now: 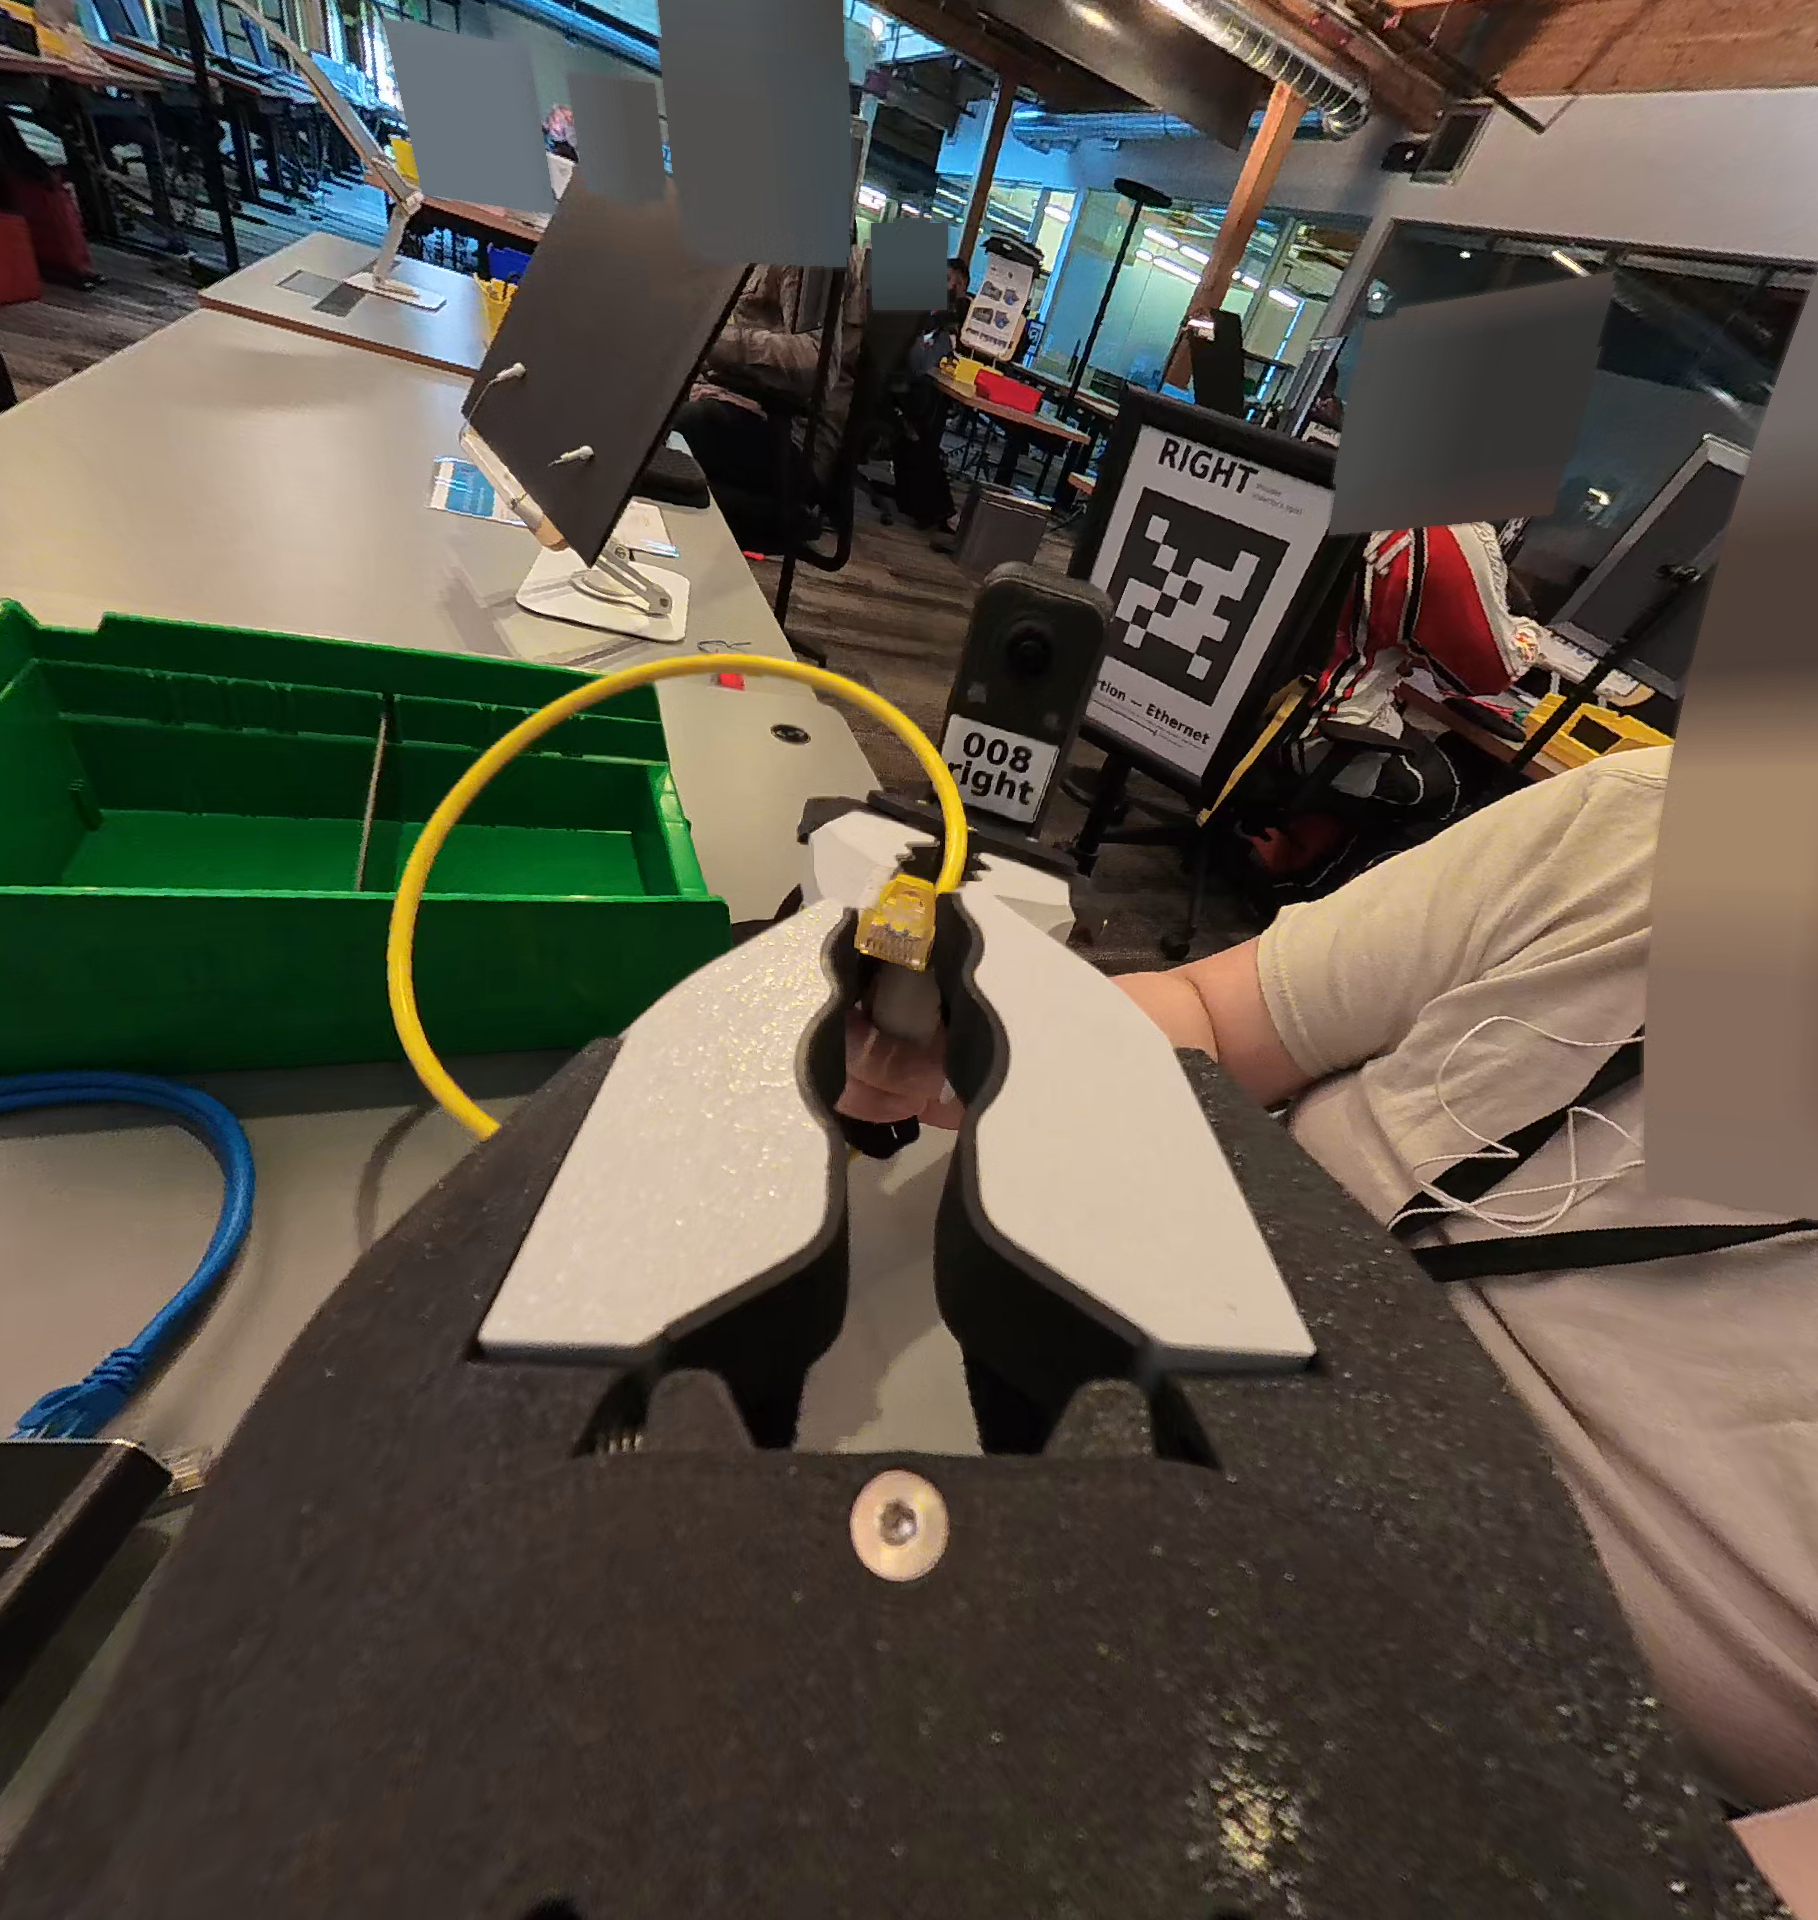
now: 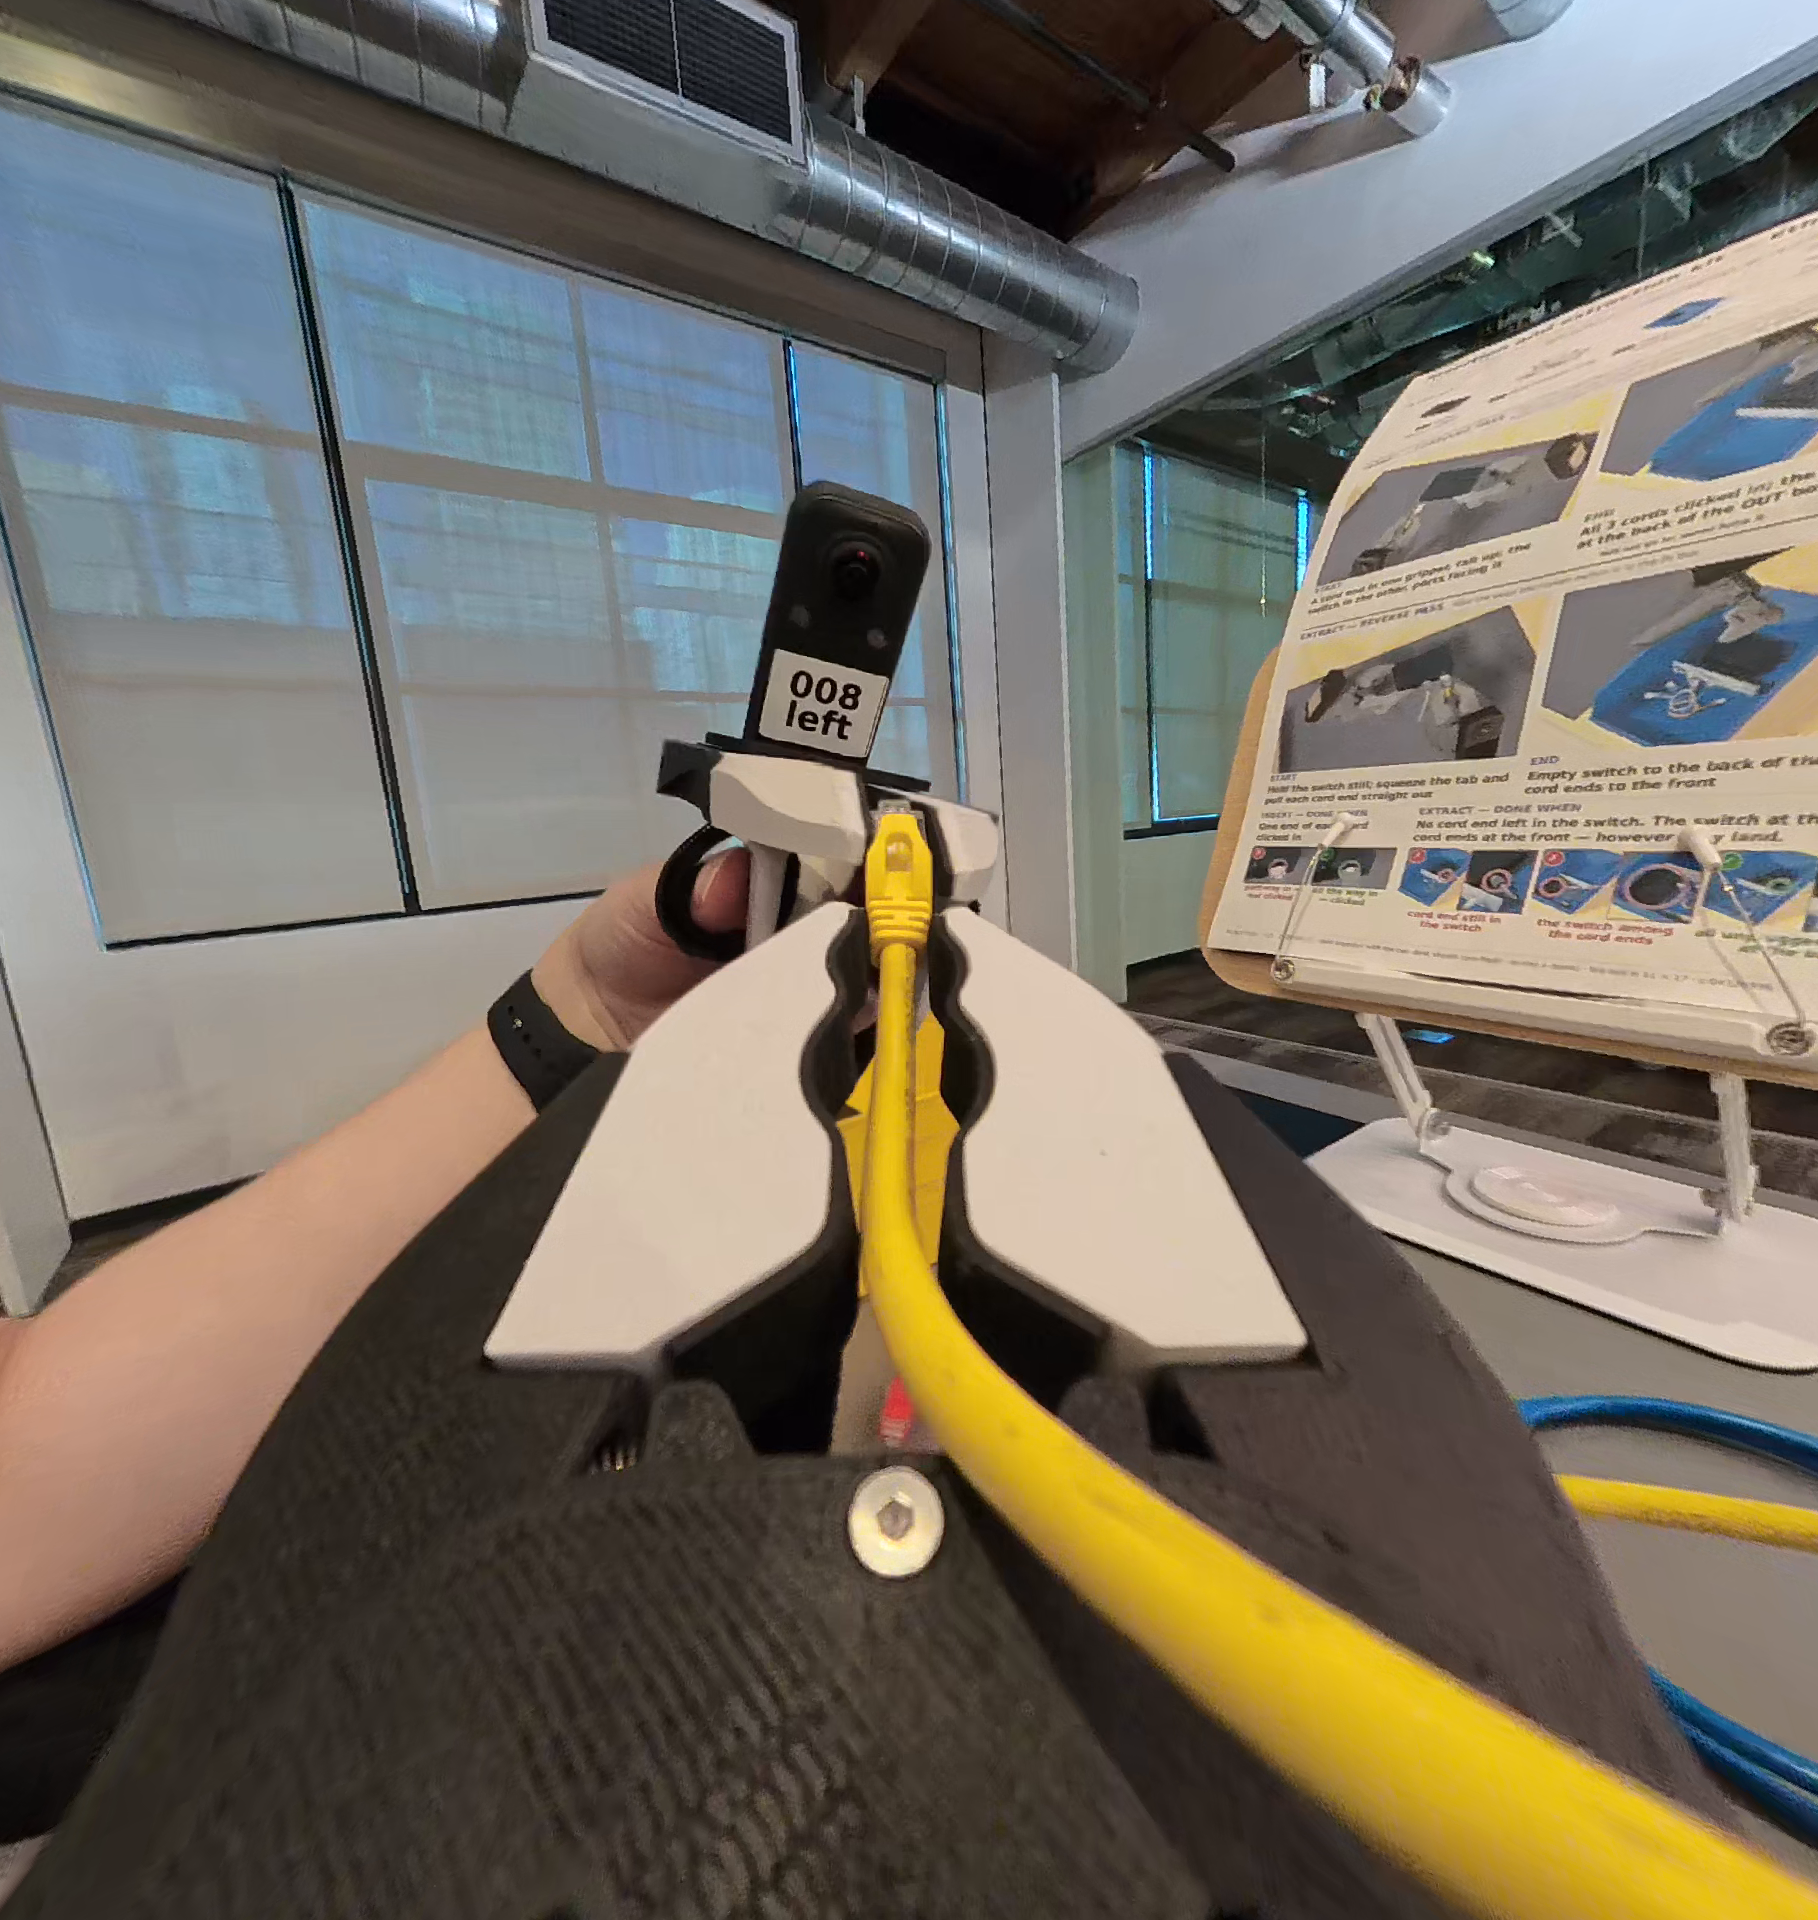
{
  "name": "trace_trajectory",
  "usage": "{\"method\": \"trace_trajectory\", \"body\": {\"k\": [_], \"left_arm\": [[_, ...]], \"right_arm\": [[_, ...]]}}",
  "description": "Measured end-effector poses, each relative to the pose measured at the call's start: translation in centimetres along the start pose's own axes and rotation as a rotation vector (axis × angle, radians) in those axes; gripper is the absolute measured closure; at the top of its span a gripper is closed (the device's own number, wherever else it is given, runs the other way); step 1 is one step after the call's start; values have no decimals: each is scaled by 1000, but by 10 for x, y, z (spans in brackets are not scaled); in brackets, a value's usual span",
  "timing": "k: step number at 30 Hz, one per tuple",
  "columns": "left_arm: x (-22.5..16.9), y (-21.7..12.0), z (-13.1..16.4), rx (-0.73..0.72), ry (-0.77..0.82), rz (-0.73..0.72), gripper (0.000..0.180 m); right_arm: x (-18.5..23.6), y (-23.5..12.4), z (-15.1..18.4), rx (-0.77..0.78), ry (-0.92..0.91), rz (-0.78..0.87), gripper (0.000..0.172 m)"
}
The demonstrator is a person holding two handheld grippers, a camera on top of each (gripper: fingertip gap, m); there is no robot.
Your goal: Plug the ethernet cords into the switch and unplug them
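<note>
Yellow cord (image 2: 1144,1538) runs up the right gripper (image 2: 897,914), which clamps its boot; left gripper (image 1: 897,935) pinches the plug (image 1: 897,923). Light, springy, fragile clip, so grip the boot, mid-air between grippers.

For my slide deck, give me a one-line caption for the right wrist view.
Right gripper holds a yellow ethernet cord by its plug, facing the left gripper.

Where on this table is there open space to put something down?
Free: the grey tabletop beyond the green bin, left of the white-footed stand, and the bin's bare compartments. Crowded: the near corner, where the blue cord and black switch lie, and the yellow cord loop.
</note>
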State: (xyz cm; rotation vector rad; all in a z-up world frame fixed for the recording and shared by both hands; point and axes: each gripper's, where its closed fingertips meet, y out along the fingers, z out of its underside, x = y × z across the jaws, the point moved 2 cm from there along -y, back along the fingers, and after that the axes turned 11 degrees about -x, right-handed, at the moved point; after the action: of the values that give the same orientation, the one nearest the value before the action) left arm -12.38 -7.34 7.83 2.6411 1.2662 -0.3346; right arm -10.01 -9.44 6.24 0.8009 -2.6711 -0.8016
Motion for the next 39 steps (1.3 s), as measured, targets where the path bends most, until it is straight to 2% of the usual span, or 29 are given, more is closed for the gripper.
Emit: {"method": "trace_trajectory", "body": {"k": [5,9,12,15,21,26,39], "left_arm": [[6,-3,-4,-39,-108,-13,165],[34,-28,-12,-66,-42,-257,158],[49,-55,-21,-66,29,-478,150],[49,-71,-28,-59,90,-587,149],[40,-75,-36,-84,94,-595,149],[47,-75,-28,-19,101,-633,148],[63,-75,-11,103,91,-716,144]], "right_arm": [[-4,5,-4,66,-230,65,160],[-28,18,-4,197,-492,215,160],[-45,32,-6,257,-580,294,160],[-64,46,-10,294,-647,382,160],[-89,64,-14,321,-683,480,160],[-101,66,-18,325,-700,529,160],[-115,70,-24,355,-721,530,160]]}}
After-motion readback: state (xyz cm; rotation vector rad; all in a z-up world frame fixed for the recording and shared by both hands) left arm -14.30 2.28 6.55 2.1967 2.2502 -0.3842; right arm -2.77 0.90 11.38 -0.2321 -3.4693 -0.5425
